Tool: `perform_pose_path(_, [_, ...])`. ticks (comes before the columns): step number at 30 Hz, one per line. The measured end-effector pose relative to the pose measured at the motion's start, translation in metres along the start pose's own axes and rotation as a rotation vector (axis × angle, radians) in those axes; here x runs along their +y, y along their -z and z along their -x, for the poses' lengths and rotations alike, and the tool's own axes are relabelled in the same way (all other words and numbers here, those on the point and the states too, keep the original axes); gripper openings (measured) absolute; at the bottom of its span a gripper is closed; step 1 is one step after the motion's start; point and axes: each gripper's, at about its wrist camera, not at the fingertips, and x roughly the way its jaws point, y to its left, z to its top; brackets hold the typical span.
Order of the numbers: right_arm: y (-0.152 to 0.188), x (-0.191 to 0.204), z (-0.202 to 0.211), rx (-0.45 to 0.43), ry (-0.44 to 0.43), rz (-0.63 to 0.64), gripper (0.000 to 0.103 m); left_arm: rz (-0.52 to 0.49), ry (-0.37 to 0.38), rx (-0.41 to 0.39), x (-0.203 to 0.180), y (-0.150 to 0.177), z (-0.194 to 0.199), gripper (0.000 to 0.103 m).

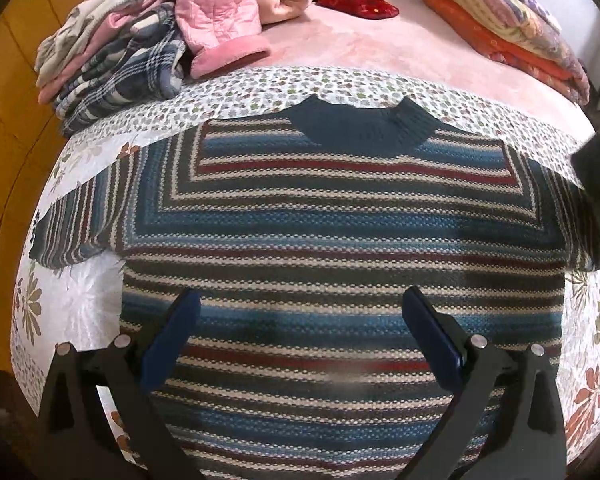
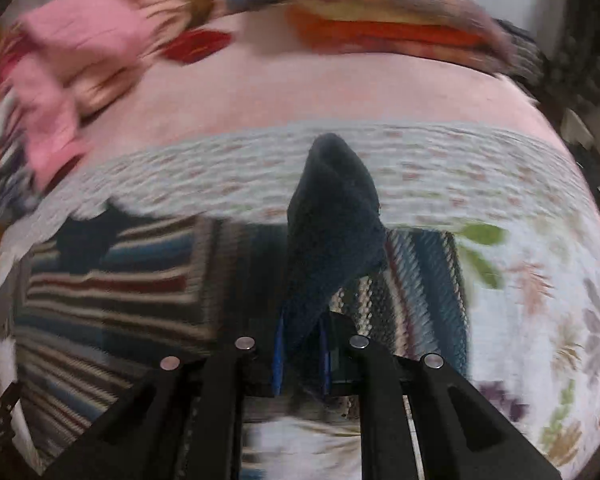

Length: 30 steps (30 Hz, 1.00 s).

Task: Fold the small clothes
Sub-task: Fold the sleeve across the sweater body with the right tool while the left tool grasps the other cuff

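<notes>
One striped sweater (image 1: 332, 240) lies flat at the bed's (image 1: 340, 52) near edge, collar away, under the spread-apart left gripper (image 1: 300, 344), while the right gripper (image 2: 302, 356) pinches its right sleeve cuff (image 2: 332, 216), ready to fold inward.

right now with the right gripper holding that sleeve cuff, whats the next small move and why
Probably carry the dark cuff leftward across the striped sweater and lay it on the chest. The right gripper is shut on it, lifted, while the left gripper hangs open above the flat body.
</notes>
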Motion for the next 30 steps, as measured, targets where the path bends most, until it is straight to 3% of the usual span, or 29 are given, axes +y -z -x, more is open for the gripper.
perform_pose_path(3, [0.009, 0.04, -0.007, 0.02, -0.032, 0.056, 0.014, 0.015, -0.001, 0.002, 0.01, 0.001, -0.001, 0.1])
perform_pose_path(10, [0.024, 0.087, -0.041, 0.094, -0.058, 0.141, 0.016, 0.037, 0.005, 0.01, 0.029, 0.001, -0.004, 0.1])
perform_pose_path(13, [0.032, 0.098, -0.055, 0.148, -0.106, 0.163, 0.03, 0.041, 0.018, 0.017, 0.03, -0.002, -0.007, 0.1])
perform_pose_path(14, [0.034, 0.099, -0.058, 0.165, -0.134, 0.16, 0.039, 0.041, 0.029, 0.021, 0.029, -0.004, -0.008, 0.1])
perform_pose_path(15, [0.037, 0.099, -0.058, 0.177, -0.181, 0.149, 0.041, 0.042, 0.04, 0.024, 0.027, -0.005, -0.009, 0.1])
perform_pose_path(17, [0.044, 0.095, -0.051, 0.189, -0.272, 0.11, 0.041, 0.046, 0.083, 0.031, 0.021, -0.009, -0.011, 0.1])
perform_pose_path(21, [0.061, 0.064, -0.02, 0.143, -0.341, -0.015, 0.044, 0.033, 0.192, 0.052, -0.003, -0.02, -0.018, 0.1])
perform_pose_path(30, [0.126, -0.008, 0.012, 0.128, -0.253, -0.168, 0.046, 0.004, 0.429, 0.189, -0.101, -0.046, -0.064, 0.099])
